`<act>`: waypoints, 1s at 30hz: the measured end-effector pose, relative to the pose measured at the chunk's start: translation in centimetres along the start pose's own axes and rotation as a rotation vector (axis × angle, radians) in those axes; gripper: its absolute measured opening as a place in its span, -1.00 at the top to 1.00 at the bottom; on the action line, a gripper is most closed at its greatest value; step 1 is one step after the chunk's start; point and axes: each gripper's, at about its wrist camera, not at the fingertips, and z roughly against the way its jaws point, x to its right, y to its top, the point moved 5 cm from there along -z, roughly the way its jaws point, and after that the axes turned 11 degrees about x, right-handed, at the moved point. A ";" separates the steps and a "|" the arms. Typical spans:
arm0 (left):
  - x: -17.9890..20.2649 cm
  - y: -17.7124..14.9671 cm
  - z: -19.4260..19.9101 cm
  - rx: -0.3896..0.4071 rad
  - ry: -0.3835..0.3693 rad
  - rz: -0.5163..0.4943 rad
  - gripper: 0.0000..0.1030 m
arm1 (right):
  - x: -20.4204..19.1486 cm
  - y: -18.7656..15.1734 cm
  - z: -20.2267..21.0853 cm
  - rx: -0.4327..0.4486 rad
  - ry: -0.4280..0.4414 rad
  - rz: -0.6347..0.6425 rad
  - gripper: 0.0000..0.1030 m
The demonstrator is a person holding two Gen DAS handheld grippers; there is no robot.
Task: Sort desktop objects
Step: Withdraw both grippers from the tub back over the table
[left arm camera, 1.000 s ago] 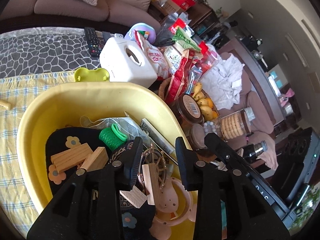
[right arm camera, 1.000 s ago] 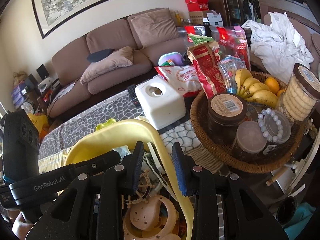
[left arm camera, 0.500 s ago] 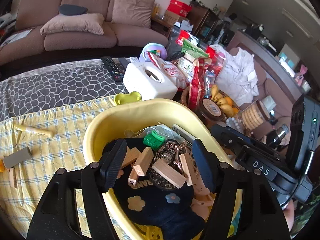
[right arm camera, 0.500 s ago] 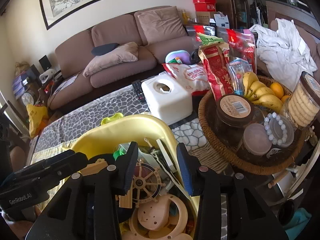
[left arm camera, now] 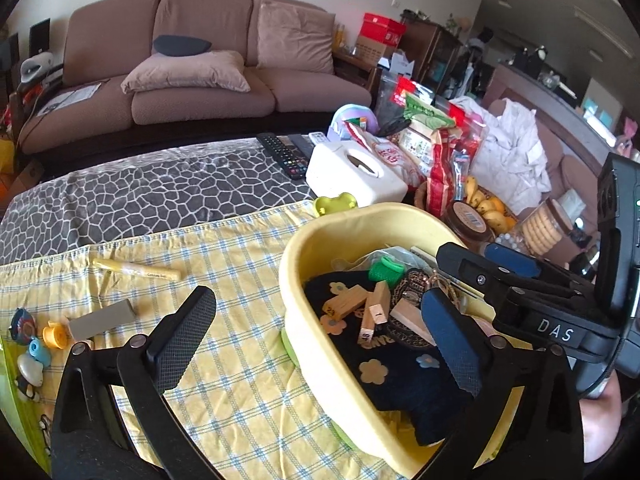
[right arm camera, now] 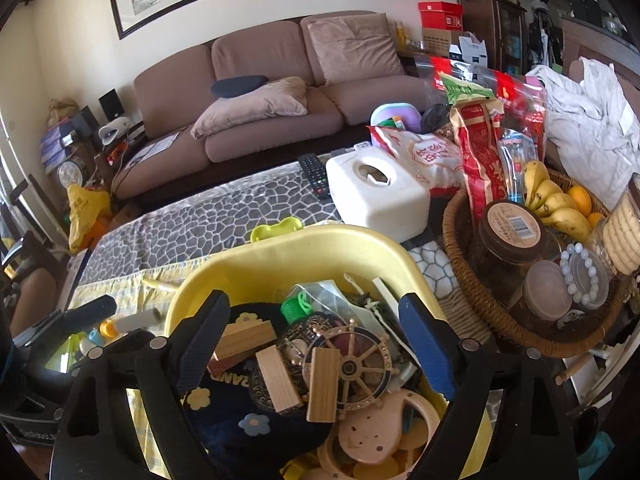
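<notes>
Left wrist view, gripper: the left gripper (left arm camera: 320, 344) has its jaws just swung wide and nothing sits between the pads; it hangs over the near rim of the yellow tub (left arm camera: 360, 216).
Left wrist view, leftovers: the yellow marker (left arm camera: 136, 270) and grey block (left arm camera: 102, 318) lie on the checked cloth (left arm camera: 240, 264), up and to the left of this gripper, well apart from the tub.
Left wrist view, axis: the marker runs nearly crosswise in the frame, so I judge the jaws already sit square to it.
Right wrist view, gripper: the right gripper (right arm camera: 318, 350) is spread too, having just been opening, empty, above the wooden blocks (right arm camera: 278, 378) and ship's wheel (right arm camera: 352, 364) inside the tub.
Right wrist view, nearer hand: the left gripper shows at lower left, between this one and the marker, so left looks closer.
</notes>
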 end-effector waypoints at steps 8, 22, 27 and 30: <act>-4.4 -0.4 2.2 0.017 0.081 0.008 -1.00 | -3.2 -0.1 -0.6 -0.002 0.022 0.056 -0.99; -13.9 -4.7 6.9 0.027 0.255 0.061 -1.00 | -11.5 -1.1 -1.4 -0.004 0.129 0.148 -0.99; -16.7 -6.8 7.8 0.007 0.317 0.067 -1.00 | -14.4 -1.9 -1.9 -0.016 0.157 0.191 -0.99; -18.3 -7.8 8.2 -0.001 0.330 0.088 -1.00 | -16.0 -2.6 -2.2 -0.027 0.165 0.221 -0.99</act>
